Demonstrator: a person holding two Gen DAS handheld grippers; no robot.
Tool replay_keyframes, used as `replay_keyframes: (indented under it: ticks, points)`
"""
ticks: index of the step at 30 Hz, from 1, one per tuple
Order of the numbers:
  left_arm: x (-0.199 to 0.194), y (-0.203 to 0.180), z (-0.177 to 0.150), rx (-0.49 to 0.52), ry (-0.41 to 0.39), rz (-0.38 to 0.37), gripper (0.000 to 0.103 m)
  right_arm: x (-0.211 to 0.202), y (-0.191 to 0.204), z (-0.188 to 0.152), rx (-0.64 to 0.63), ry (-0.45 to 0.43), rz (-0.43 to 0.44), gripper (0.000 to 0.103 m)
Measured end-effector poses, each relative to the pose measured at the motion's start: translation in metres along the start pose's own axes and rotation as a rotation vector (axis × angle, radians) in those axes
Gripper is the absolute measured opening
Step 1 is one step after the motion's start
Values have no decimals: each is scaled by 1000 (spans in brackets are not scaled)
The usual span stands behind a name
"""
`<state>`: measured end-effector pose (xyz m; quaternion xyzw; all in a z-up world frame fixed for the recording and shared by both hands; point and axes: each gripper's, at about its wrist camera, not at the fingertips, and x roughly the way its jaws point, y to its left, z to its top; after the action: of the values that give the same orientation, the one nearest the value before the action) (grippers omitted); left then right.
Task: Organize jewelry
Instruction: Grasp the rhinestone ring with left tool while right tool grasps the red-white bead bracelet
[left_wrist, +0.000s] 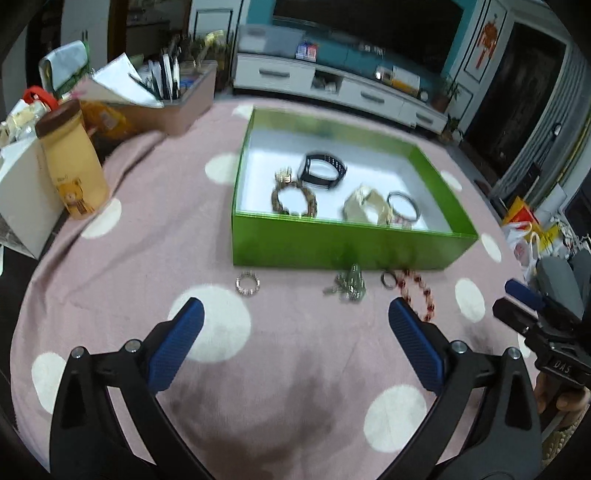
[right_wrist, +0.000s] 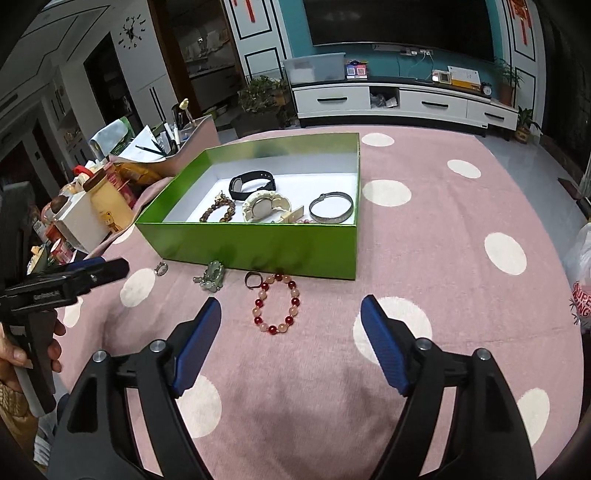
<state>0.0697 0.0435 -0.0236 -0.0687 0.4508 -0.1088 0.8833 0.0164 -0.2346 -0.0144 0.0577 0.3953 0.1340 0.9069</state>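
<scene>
Four pieces lie outside the green box (right_wrist: 258, 254) on the counter (right_wrist: 443, 258): the red bead bracelet (right_wrist: 276, 309) at my right view's centre, a dark ring (right_wrist: 252, 279), a green pendant (right_wrist: 213, 279), a sparkly ring (left_wrist: 248, 283). Both tongs, left (left_wrist: 295, 325) and right (right_wrist: 291, 325), are spread wide, nothing between them. I'd straddle one side of the bracelet, pinching low against the cloth.

Bracelet (right_wrist: 276, 303) before box (right_wrist: 258, 243)
</scene>
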Motion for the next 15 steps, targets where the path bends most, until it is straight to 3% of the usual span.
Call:
replay_keyframes:
  ticks: [4, 10, 15]
  points:
    - [4, 9, -6, -30, 26, 10, 101, -2, 6, -4, -26, -5, 3, 78]
    - [12, 16, -25, -31, -7, 112, 101, 15, 14, -19, -57, 37, 16, 78]
    - [21, 20, -32, -33, 9, 106, 101, 30, 22, -26, -95, 61, 7, 78]
